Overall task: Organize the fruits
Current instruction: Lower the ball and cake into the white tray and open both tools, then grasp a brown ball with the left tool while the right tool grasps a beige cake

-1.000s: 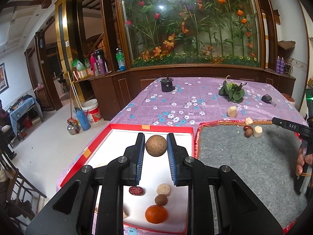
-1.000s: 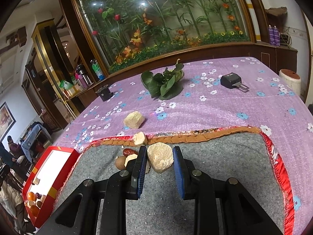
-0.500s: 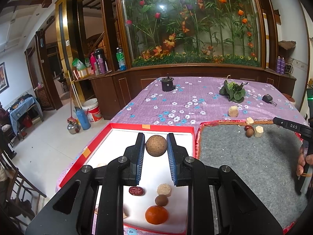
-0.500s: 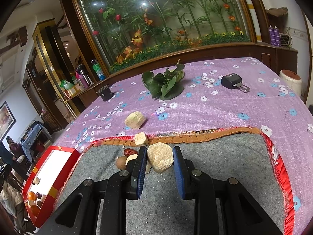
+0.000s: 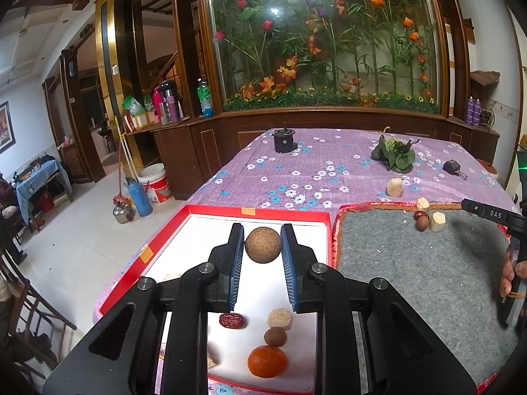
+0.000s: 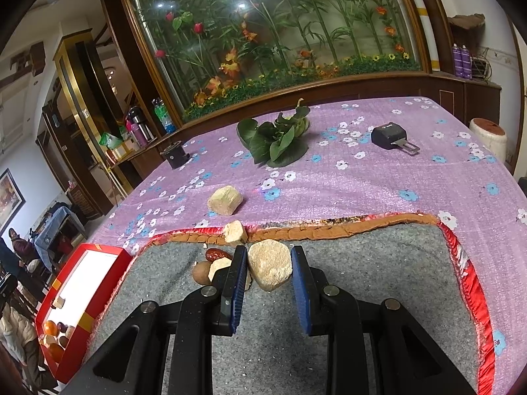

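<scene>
My left gripper [image 5: 263,245] is shut on a round brown fruit [image 5: 263,244] and holds it above the red-rimmed white tray [image 5: 253,212]. In the tray lie a red date [image 5: 232,320], a pale chunk [image 5: 279,318], a small brown fruit [image 5: 275,336] and an orange [image 5: 266,361]. My right gripper [image 6: 269,265] is shut on a pale yellow chunk [image 6: 269,265] above the grey felt mat [image 6: 362,263]. Beside it on the mat lie a red date [image 6: 215,254], a brown fruit [image 6: 201,272] and another pale chunk [image 6: 219,267].
Two more pale chunks [image 6: 225,200] [image 6: 234,232] lie on the purple flowered cloth and at the mat's edge. Green leaves [image 6: 276,138], a black clip-like object [image 6: 390,136] and a black cup [image 6: 173,154] sit farther back. The tray also shows at the left [image 6: 108,250].
</scene>
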### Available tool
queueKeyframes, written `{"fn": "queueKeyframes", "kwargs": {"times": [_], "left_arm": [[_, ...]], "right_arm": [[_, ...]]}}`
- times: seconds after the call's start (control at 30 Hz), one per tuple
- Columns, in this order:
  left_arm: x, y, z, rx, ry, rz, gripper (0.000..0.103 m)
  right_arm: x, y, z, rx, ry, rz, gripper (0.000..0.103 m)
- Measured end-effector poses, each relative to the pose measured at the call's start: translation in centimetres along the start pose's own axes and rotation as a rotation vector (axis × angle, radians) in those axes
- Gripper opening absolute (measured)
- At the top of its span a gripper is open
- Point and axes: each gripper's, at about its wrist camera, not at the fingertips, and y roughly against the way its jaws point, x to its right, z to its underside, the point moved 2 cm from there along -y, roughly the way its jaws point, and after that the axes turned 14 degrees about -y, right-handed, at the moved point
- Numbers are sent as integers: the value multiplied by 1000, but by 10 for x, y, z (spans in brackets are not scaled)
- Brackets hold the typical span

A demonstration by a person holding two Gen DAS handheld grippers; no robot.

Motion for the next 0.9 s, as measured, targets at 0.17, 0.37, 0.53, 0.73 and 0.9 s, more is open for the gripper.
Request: {"fn": "queueKeyframes", "kwargs": {"times": [0.17,0.37,0.53,0.73,0.9], "left_arm": [[-5,-8,4,-14,10,3,22],[-26,-31,22,-84,44,-16,22],[-44,-53,48,-179,45,-39,22],[-54,-65,66,-242,64,-49,23],[-62,-67,66,-257,100,-78,42]], "right_arm": [[-12,-2,4,-36,-18,-38,26],[-96,3,33,-127,67,-233,26],[-178,-9,73,-236,160,-376,26],[-239,-46,128,-396,270,-372,26],[-254,-63,143,-514,268,-375,29]]}}
